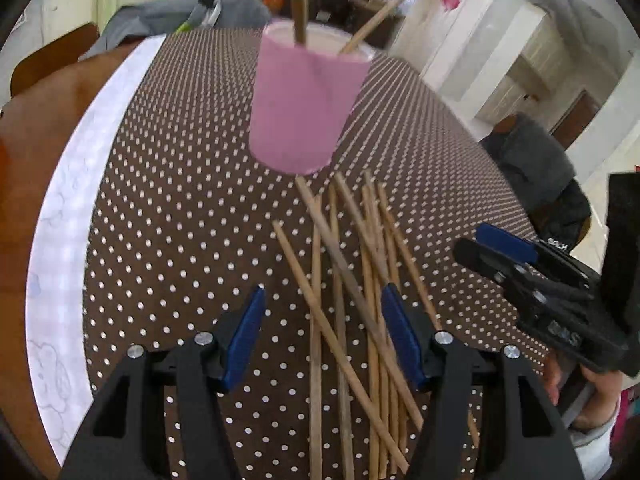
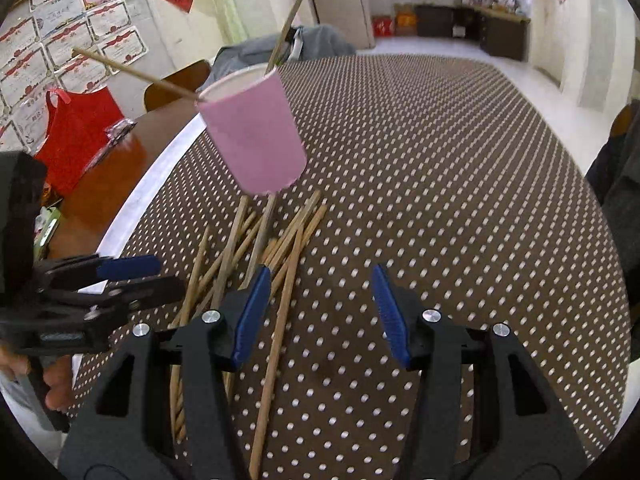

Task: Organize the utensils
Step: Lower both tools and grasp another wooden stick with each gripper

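A pink cup (image 1: pixel 308 108) stands upright on the brown polka-dot tablecloth (image 1: pixel 180 208), nearer the cloth's left, white-bordered edge than its right one, and two wooden chopsticks (image 1: pixel 298 0) already stand in it, leaning out over the rim in different directions. Just in front of the cup, toward the near edge of the table, lies a loose pile of chopsticks (image 1: pixel 352 300), crossing one another (their far tips almost reach the cup's base).

The left gripper (image 1: pixel 322 332) hovers above this pile with its blue-padded fingers (image 1: pixel 246 336) spread wide and nothing between them; several sticks of the pile run under the gap and under its right finger. The right gripper (image 2: pixel 316 312) is likewise wide open and empty, sitting over the cloth just to the right of the pile, with its left finger over the pile's right edge and one long stick running beneath that finger toward the near edge. In the left wrist view the right gripper shows at the right, beside the pile.

Beyond the cloth's left edge the bare wooden table top (image 2: pixel 100 184) is visible, with a red bag (image 2: pixel 80 136) on it near the back.
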`<state>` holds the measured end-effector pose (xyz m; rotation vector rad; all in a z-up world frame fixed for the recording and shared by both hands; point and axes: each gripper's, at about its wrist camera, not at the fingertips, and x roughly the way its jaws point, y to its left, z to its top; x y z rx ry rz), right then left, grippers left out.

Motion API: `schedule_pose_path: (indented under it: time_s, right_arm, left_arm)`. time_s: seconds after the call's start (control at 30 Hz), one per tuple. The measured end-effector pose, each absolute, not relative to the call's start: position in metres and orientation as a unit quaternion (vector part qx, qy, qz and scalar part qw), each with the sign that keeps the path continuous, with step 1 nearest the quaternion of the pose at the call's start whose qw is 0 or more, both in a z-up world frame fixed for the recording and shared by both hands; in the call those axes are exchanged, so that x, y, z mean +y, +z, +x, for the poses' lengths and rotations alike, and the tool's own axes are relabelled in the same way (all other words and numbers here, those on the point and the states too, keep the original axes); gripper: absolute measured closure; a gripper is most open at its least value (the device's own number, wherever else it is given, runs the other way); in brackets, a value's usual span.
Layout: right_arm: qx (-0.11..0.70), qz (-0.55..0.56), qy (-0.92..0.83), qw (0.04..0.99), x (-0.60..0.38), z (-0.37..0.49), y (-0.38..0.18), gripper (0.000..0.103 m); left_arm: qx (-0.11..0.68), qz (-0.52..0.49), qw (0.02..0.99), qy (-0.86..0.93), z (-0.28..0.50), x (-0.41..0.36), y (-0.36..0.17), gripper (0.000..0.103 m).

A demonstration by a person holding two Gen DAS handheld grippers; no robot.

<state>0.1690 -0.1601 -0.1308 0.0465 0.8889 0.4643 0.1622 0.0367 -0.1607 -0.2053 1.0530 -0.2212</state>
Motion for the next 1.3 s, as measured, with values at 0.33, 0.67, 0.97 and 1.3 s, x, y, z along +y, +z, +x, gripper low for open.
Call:
schedule_pose_path:
  time_s: [0.33, 0.67, 0.97, 1.3]
  right_arm:
    - [0.458, 0.017, 0.244, 0.854, -0.154, 0.165, -0.144, 0.051]
    - [0.480, 0.009, 0.256, 0.839, -0.144, 0.171, -0.150, 0.058]
    - [0.508, -0.043, 0.239, 0.827, -0.127, 0.175, -0.154, 0.068]
    - [0.507, -0.141, 0.207, 0.825, -0.086, 0.182, -0.156, 0.085]
  left_arm:
    - [0.529, -0.116, 0.835, -0.096, 0.173, 0.036, -0.179, 0.083]
    - [0.522, -0.160, 0.831, -0.106, 0.181, 0.061, -0.183, 0.097]
    - [0.473, -0.152, 0.862, -0.097, 0.171, 0.063, -0.152, 0.097]
    - [0.418, -0.143, 0.895, -0.069, 0.161, 0.079, -0.113, 0.097]
